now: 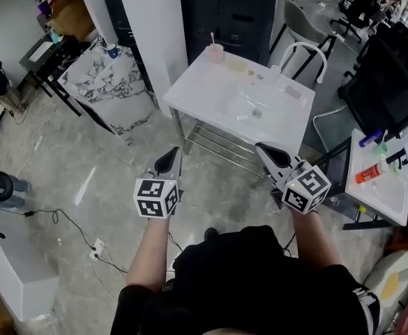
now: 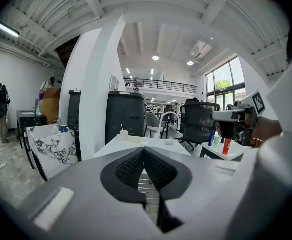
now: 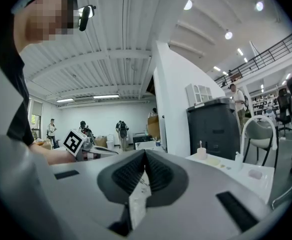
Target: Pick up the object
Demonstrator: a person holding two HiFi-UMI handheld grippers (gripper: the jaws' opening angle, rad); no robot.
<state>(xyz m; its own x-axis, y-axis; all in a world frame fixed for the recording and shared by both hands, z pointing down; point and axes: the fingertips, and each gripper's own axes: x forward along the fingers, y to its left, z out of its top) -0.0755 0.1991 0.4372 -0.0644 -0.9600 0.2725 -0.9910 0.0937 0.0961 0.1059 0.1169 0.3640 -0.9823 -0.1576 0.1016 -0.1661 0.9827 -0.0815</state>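
Both tongs, left gripper [image 1: 169,161] and right gripper [image 1: 269,153], are pressed together on nothing, well short of the white washstand [image 1: 204,96], where a pink cup [image 1: 215,52], likely the object, stands at the far left corner. It looks light, stiff and easily tipped, best pinched across its wall. Only the head view shows the sunken basin [image 1: 256,107]; the gripper views show the cup's upright profile.

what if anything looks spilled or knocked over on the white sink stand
Nothing stands out. The pink cup stands upright near the back edge of the sink stand, and no spill shows on its top.
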